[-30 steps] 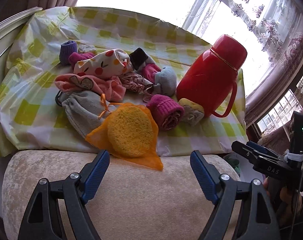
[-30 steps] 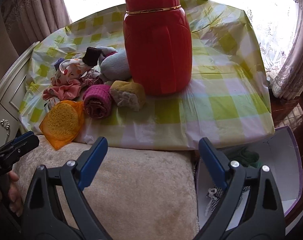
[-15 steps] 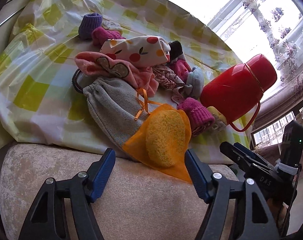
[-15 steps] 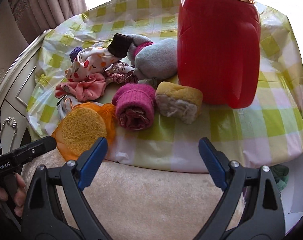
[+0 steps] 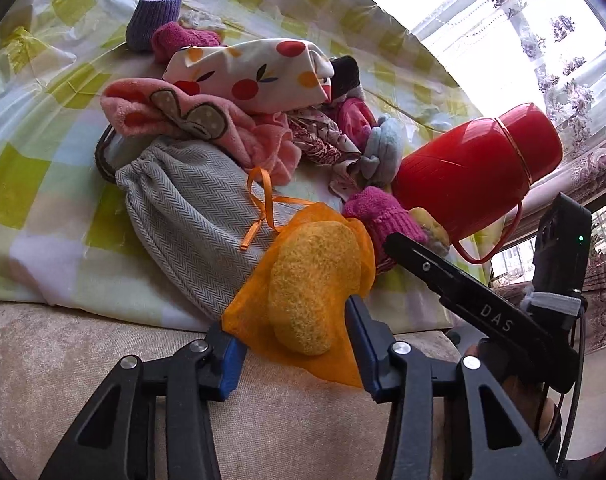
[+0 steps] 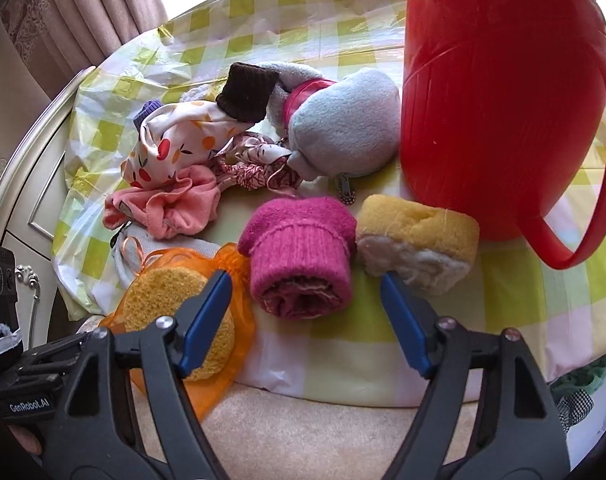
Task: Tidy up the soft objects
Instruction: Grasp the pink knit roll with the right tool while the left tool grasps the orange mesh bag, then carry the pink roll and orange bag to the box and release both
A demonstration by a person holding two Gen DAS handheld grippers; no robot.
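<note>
An orange mesh bag [image 5: 303, 280] with a round yellow sponge inside hangs over the table's front edge. My left gripper [image 5: 289, 316] is closing on it: the pads touch both sides and the sponge is dented at the right pad. A rolled pink sock [image 6: 299, 252] lies beside the bag. My right gripper [image 6: 305, 278] is closing with the roll's near end between its fingers [image 6: 207, 312], and a gap shows on each side. In the left wrist view the right gripper [image 5: 463, 296] reaches in beside the pink sock [image 5: 383, 216].
A tall red thermos [image 6: 503, 100] stands right of a yellow sponge block [image 6: 419, 240]. A grey drawstring bag [image 5: 195, 220], pink cloth, fruit-print pouch [image 5: 259, 72] and grey plush lie piled on the checked plastic cloth [image 5: 35, 176]. A beige cushion [image 5: 83, 360] lies below the edge.
Both grippers came forward and down to the table's front edge. The left jaws narrowed onto the orange bag. The right jaws narrowed around the pink sock roll.
</note>
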